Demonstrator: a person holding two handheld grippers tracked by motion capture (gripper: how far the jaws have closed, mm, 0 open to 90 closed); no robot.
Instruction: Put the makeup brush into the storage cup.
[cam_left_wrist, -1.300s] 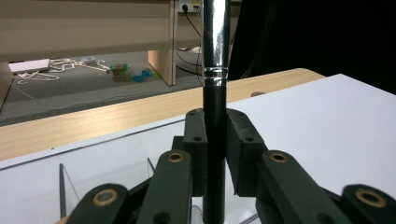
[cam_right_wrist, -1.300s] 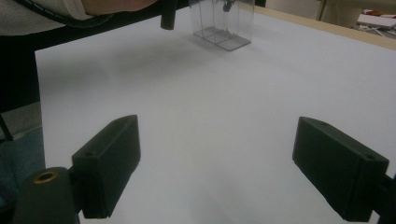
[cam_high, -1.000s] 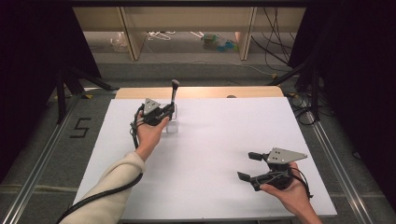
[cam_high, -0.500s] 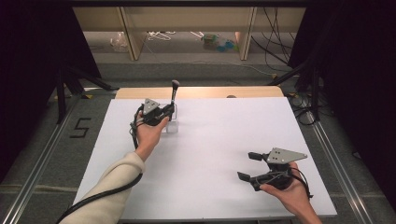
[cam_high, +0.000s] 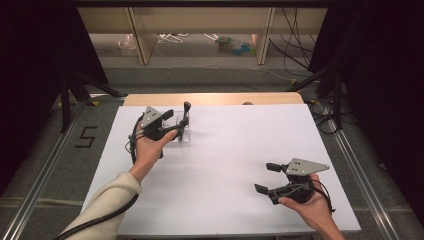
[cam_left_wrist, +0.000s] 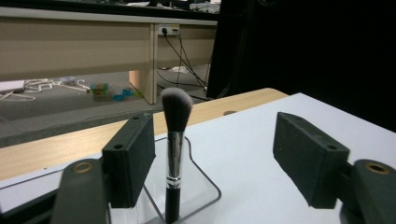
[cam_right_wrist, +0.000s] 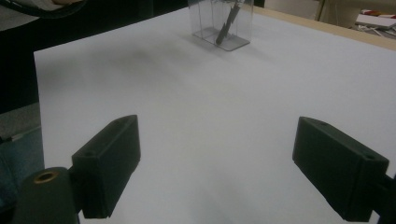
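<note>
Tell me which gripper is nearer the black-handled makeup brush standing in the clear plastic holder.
Left. The left gripper sits right at the black-handled makeup brush, jaws open around it in the clear plastic holder. The right gripper rests open far across the white table, near the person's edge.

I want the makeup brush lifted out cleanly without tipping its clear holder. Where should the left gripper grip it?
Probably on the silver ferrule of the brush, above the clear holder. It stands upright between the left gripper's open jaws, so close level across it, clear of the soft bristles.
</note>
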